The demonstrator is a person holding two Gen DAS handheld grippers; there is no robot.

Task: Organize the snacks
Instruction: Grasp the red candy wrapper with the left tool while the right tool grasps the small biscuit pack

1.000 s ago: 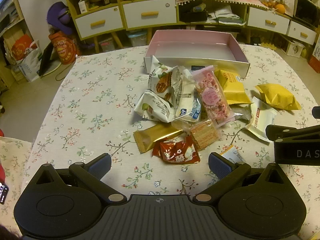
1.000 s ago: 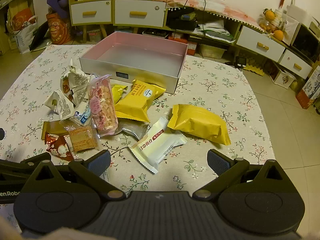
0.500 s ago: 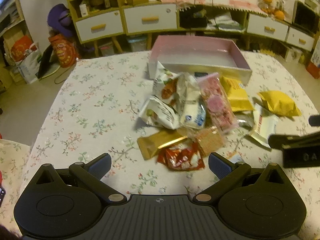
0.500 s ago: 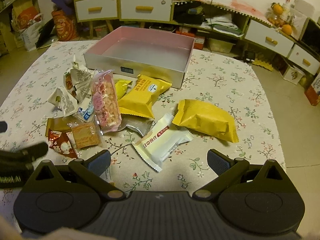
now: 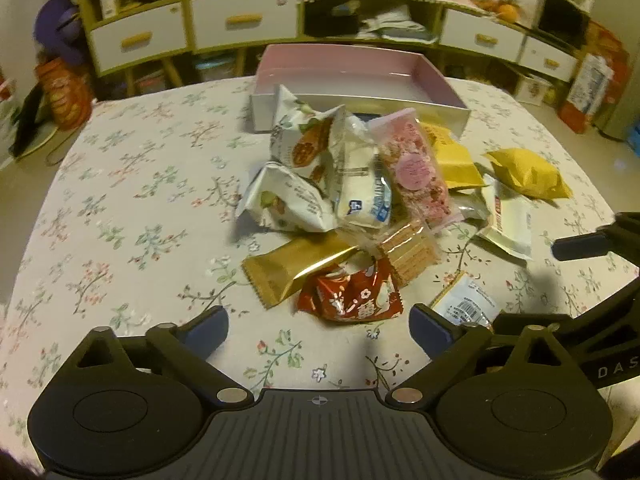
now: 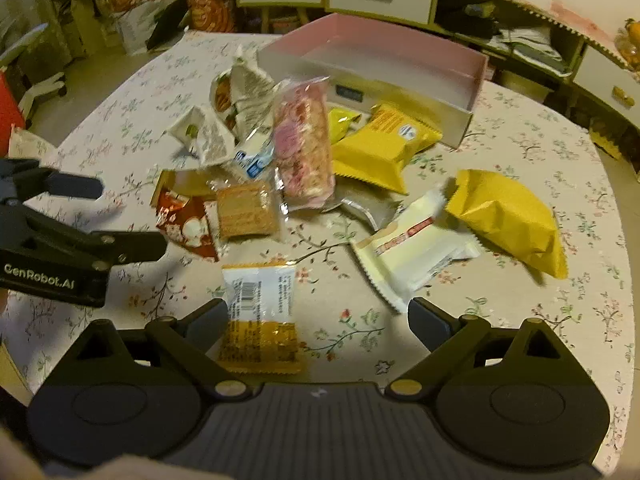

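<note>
A heap of snack packets lies on the flowered tablecloth in front of an open pink box point(image 5: 434, 76) point(image 6: 478, 80). My left gripper point(image 5: 319, 326) hovers just short of a red packet point(image 5: 352, 296) and a gold one point(image 5: 292, 268). Its jaws are closing with nothing between them. My right gripper point(image 6: 318, 312) hangs low over the cloth, jaws closing too. A white-and-orange packet point(image 6: 258, 312) lies flat between them beside the left finger, and no pad presses on it. A white packet point(image 6: 412, 248) and a yellow one point(image 6: 508, 216) lie ahead to the right.
The table point(image 5: 132, 200) is round and its edge drops to the floor on every side. Cabinets with white drawers point(image 5: 244, 20) stand behind it. In each wrist view the other gripper's fingers point(image 6: 72, 186) point(image 5: 580, 238) reach in from the side.
Both cameras have tipped down and come closer to the heap. Both pairs of fingers stand a little narrower. The white-and-orange packet now shows between the right fingers.
</note>
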